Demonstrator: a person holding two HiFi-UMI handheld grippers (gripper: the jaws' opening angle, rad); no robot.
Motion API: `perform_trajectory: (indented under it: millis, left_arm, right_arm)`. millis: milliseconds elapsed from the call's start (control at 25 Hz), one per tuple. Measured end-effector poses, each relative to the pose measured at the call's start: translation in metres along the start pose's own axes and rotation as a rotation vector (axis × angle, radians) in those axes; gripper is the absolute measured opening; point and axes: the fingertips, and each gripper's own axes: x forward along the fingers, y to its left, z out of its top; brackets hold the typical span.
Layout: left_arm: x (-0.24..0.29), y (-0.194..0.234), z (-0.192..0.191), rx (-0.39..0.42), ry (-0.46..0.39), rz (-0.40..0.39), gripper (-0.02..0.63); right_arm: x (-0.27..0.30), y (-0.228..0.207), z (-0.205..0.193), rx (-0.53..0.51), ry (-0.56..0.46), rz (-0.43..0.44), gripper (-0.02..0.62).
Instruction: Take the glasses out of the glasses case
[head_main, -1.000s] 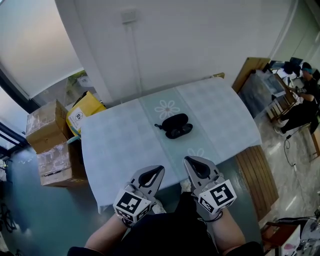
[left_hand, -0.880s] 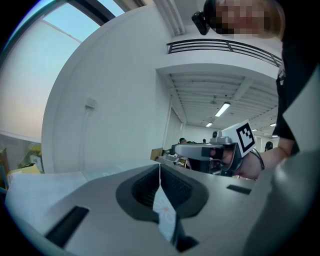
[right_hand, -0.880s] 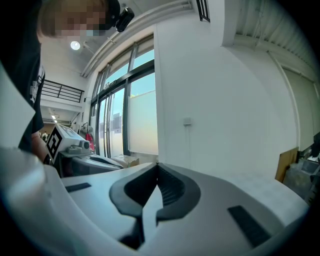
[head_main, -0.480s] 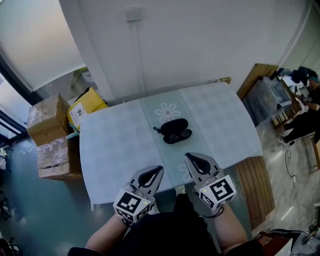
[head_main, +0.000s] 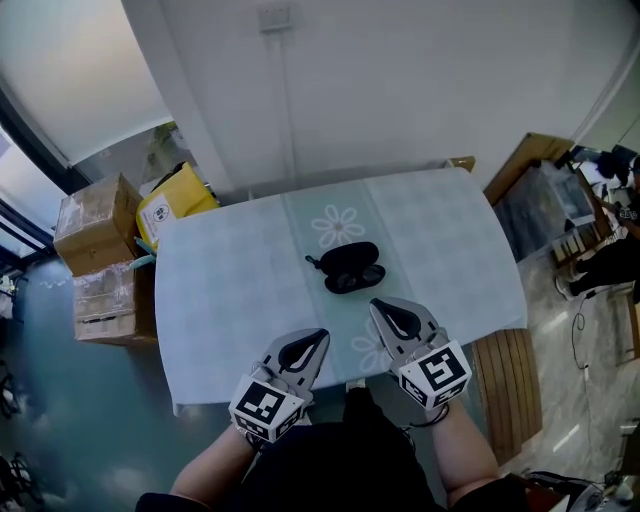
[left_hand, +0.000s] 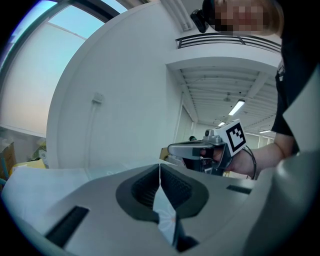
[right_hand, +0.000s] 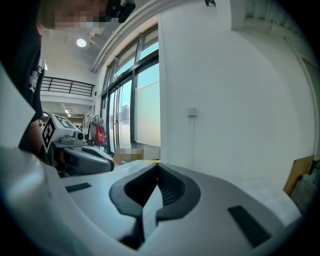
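near the middle of the pale-covered table, just below a printed flower, sits the black glasses case. it looks open, lid and base side by side, with something dark in the nearer half. whether that is the glasses i cannot tell at this size. a thin dark piece pokes out at the case's left end.

both tools hang at the near edge of the table, well short of the case and touching nothing. the left gripper has its jaws pressed together, and its own view shows only the table past the tips, nothing pinched. the right gripper is the same: jaws together, empty, pointing toward the wall. each sees the other alongside.

the job looks barely begun. the case seems to be open already, which would spare one step, but no glasses lie out on the table. left to do, by my reading: reach forward, spread a pair of jaws, steady the case with one tool, pinch the frame with the other and lift it clear.
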Motion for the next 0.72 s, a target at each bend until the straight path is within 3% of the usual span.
perform_trajectory:
  millis: [720]
  left_arm:
    - [0.051,0.014,-0.015,-0.016,0.05,0.059,0.031]
  right_arm:
    - [0.044,-0.051,-0.039,-0.04,0.109,0.134,0.023]
